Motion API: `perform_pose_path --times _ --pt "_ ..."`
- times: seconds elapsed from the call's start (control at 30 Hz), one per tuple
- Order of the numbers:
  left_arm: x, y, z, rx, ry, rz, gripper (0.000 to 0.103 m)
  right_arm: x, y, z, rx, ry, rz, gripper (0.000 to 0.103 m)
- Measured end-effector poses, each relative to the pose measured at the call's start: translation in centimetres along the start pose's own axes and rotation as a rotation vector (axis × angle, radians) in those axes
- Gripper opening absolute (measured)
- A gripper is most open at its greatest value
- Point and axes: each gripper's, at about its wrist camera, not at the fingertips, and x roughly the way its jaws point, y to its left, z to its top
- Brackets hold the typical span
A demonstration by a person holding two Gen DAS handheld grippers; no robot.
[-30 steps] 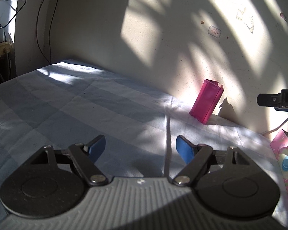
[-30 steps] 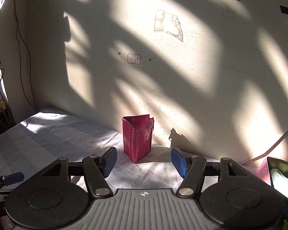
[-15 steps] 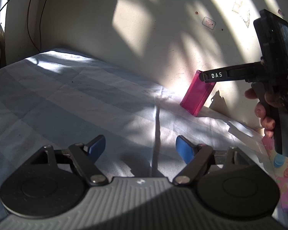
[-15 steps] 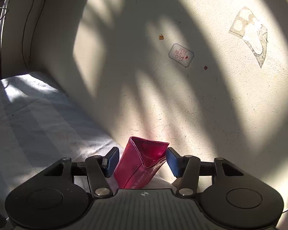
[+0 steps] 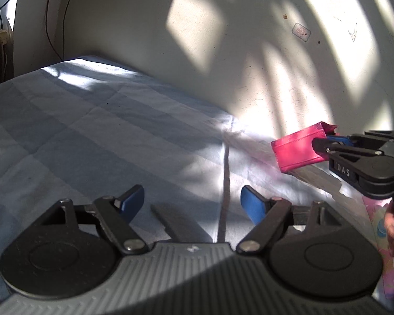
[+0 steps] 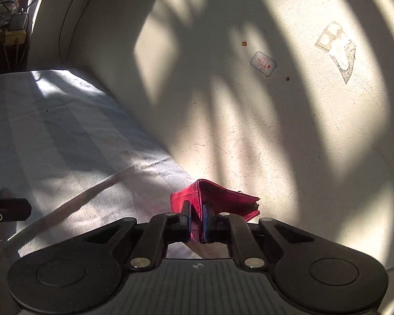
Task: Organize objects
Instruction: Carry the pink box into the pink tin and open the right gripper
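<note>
A pink-red wallet [image 6: 218, 197] is pinched between the blue pads of my right gripper [image 6: 197, 221], which is shut on its near edge. In the left wrist view the wallet [image 5: 296, 152] hangs tilted a little above the bed near the wall, held from the right by the right gripper [image 5: 325, 144]. My left gripper [image 5: 193, 202] is open and empty, low over the striped bedsheet [image 5: 92, 136], to the left of the wallet.
The plaster wall [image 6: 249, 118] rises right behind the wallet. A pink patterned packet [image 5: 380, 225] lies at the right edge of the bed. Cables and a small shelf [image 6: 13, 31] stand at the far left corner.
My right gripper closed on the wallet and tipped it from upright against the wall to a tilted, lifted pose. The left gripper stayed open and shifted slightly.
</note>
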Motion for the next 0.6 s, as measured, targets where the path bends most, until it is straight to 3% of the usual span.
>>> perform_pose_path --times 0.2,0.37,0.6 --pt "0.2 0.2 -0.1 -0.011 0.010 0.002 0.082 -8.6 0.9 -6.0 0.120 -0.068 0.047 0.002" --pt "0.2 -0.5 -0.5 0.025 0.012 -0.030 0.082 -15.4 0.8 -12.5 0.274 -0.057 0.055 0.002" --pt "-0.2 -3.3 -2.4 0.147 0.054 -0.273 0.082 -21.4 -0.8 -20.0 0.438 0.003 0.001 0.005"
